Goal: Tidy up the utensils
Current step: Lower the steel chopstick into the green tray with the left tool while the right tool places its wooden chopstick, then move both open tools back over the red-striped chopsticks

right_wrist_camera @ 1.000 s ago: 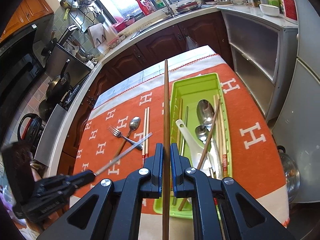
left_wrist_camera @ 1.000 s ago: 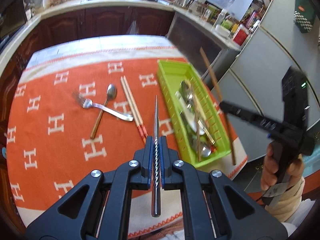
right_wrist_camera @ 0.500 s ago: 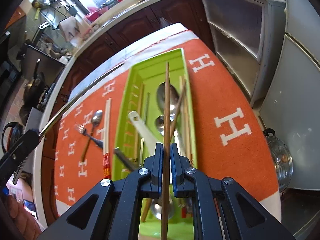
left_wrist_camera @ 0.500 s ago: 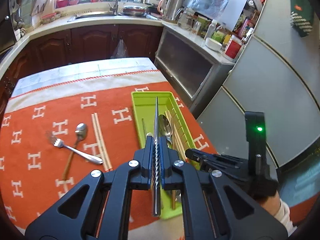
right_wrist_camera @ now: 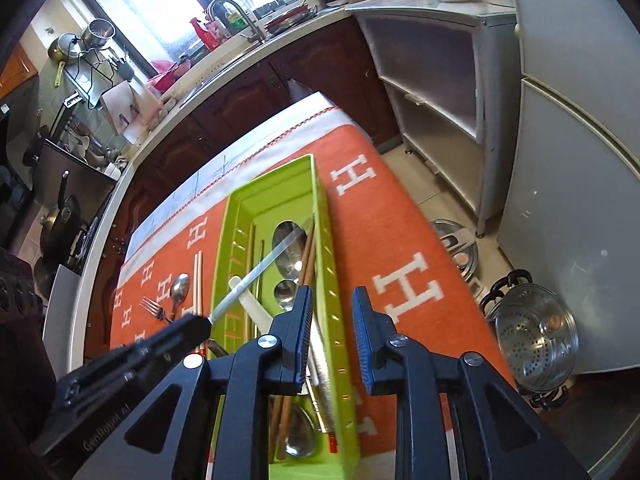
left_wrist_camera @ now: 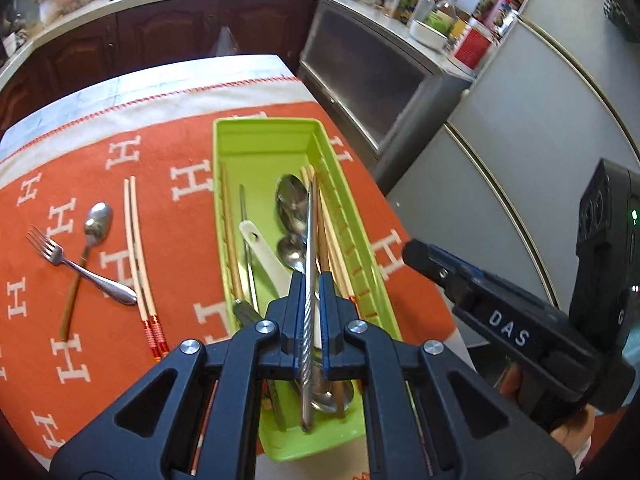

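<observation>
the left gripper (left_wrist_camera: pixel 309 312) is clenched on a metal chopstick (left_wrist_camera: pixel 307 264) with a twisted grip, holding it lengthwise over the green utensil tray (left_wrist_camera: pixel 264 136) on the orange tablecloth (left_wrist_camera: pixel 176 216). the right gripper (right_wrist_camera: pixel 331 344) is opening with nothing between its blue pads; the brown wooden chopstick (right_wrist_camera: pixel 306 258) lies in the tray among the spoons, ahead of and below its left finger. the step in hand looks like dropping the metal chopstick into the tray. to do it well, the person should keep it parallel to the tray's long walls, lower the tip toward the floor of the tray, and let go only when it is low, so it settles beside the steel spoons (left_wrist_camera: pixel 294 204) and the white ladle (left_wrist_camera: pixel 260 252) rather than bouncing out. the right gripper should clear away sideways. outside the tray, a fork (left_wrist_camera: pixel 76 270), a wooden-handled spoon (left_wrist_camera: pixel 94 224) and a pair of pale chopsticks (left_wrist_camera: pixel 138 248) lie on the cloth, yet to be gathered.
</observation>
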Available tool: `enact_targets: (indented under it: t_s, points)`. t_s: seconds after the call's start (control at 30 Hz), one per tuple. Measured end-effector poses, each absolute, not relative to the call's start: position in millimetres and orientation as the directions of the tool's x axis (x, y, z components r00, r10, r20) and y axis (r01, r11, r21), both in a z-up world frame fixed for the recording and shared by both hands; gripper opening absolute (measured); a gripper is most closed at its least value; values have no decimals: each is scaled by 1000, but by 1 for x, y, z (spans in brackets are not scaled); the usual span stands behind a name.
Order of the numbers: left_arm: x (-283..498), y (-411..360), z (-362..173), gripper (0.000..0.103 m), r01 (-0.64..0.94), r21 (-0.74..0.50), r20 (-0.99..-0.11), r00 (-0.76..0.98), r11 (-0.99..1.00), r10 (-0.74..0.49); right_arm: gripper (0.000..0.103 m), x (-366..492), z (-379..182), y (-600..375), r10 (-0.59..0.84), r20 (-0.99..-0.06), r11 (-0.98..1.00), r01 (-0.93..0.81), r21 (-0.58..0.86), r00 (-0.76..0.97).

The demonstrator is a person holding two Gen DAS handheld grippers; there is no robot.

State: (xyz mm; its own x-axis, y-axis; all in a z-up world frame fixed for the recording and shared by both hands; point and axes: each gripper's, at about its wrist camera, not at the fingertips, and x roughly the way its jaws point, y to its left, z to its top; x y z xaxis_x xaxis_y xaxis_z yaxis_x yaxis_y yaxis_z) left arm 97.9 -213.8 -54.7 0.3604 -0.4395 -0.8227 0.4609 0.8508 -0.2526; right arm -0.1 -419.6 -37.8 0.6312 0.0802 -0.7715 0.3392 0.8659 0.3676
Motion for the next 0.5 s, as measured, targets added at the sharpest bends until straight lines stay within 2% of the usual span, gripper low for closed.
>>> enact_targets:
  t_s: [0.5]
  points:
    - [81,-138,-51,4,418,-173,-848,398,892,-351,20,-9,-43,-377,116,-793,902,271,336,599]
